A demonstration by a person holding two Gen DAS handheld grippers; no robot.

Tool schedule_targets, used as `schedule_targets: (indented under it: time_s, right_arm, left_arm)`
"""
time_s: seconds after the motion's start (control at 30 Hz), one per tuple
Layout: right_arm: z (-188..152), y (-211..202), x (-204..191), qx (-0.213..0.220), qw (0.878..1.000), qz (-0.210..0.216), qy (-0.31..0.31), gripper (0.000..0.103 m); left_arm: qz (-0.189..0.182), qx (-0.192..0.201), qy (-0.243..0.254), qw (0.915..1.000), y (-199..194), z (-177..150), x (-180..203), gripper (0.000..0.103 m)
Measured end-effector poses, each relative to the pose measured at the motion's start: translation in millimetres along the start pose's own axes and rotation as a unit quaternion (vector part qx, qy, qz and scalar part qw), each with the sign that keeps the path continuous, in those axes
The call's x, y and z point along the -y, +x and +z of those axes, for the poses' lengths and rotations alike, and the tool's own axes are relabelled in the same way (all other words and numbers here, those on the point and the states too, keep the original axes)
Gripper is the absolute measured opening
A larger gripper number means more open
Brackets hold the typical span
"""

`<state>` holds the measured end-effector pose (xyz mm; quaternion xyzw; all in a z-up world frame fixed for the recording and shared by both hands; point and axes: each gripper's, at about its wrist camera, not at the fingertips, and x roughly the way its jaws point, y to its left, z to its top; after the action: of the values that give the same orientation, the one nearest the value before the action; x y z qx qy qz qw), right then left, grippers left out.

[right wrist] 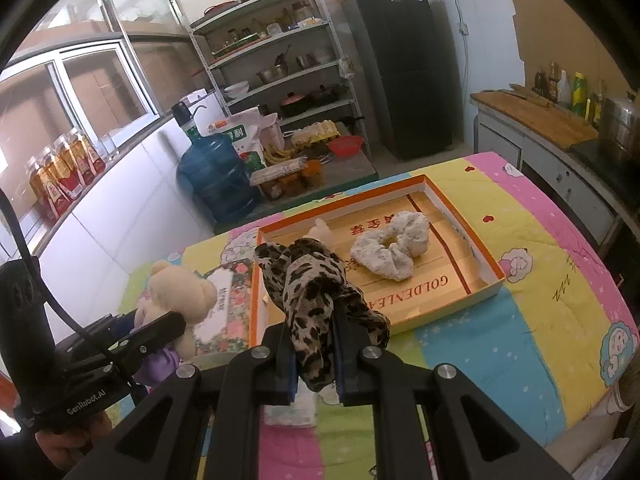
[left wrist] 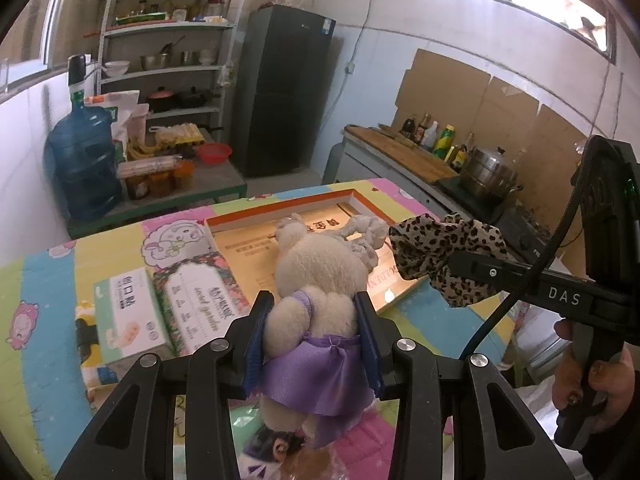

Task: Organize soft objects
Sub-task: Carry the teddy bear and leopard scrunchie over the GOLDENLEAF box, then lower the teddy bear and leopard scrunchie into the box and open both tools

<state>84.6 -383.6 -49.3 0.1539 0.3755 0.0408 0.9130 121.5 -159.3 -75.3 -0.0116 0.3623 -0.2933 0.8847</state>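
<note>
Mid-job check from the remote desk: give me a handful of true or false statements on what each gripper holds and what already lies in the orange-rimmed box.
1. The left gripper is shut on the teddy bear. True.
2. The right gripper is open, with nothing between its pads. False: it is shut on the leopard-print scrunchie.
3. A white scrunchie lies inside the orange-rimmed box. True.
4. The teddy bear wears a green dress. False: the fabric around it is purple.
5. The box sits on bare wood. False: it rests on a colourful cartoon-print cover.
</note>
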Motion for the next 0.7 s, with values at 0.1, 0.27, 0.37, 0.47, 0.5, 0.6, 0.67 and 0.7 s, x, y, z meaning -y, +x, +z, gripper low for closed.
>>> schedule_targets:
  time_s: [0.1, 0.27, 0.37, 0.47, 0.5, 0.6, 0.67, 0.7]
  right_arm:
    - [6, 6, 10, -0.004, 1.0, 0.002, 0.0, 0.014]
    - [16, 17, 25, -0.008, 1.0, 0.0, -0.003, 0.014]
    - [21, 23, 33, -0.012, 1.0, -0.001, -0.005, 0.014]
    - [25, 31, 41, -0.015, 1.0, 0.0, -0.007, 0.014]
    - [26, 34, 43, -0.016, 1.0, 0.0, -0.007, 0.014]
    - [31, 43, 52, -0.019, 1.0, 0.001, -0.006, 0.014]
    - [33, 49, 59, -0.022, 1.0, 0.004, -0.003, 0.014]
    - [35, 51, 62, -0.023, 1.0, 0.006, -0.001, 0.014]
  left_arm:
    - [0.002, -0.004, -0.001, 1.0, 11, 3, 5, 0.042]
    - [0.006, -0.011, -0.004, 0.9999, 29, 12, 12, 0.042]
    - [0.008, -0.017, -0.008, 0.9998, 41, 15, 15, 0.041]
    - [0.01, -0.024, -0.011, 0.9996, 54, 18, 21, 0.041]
    - [0.01, -0.025, -0.011, 0.9996, 58, 19, 22, 0.041]
    - [0.012, -0.03, -0.009, 0.9994, 69, 21, 28, 0.041]
    - [0.013, -0.035, -0.007, 0.9993, 77, 22, 31, 0.042]
    - [0.013, -0.037, -0.007, 0.9992, 81, 23, 33, 0.041]
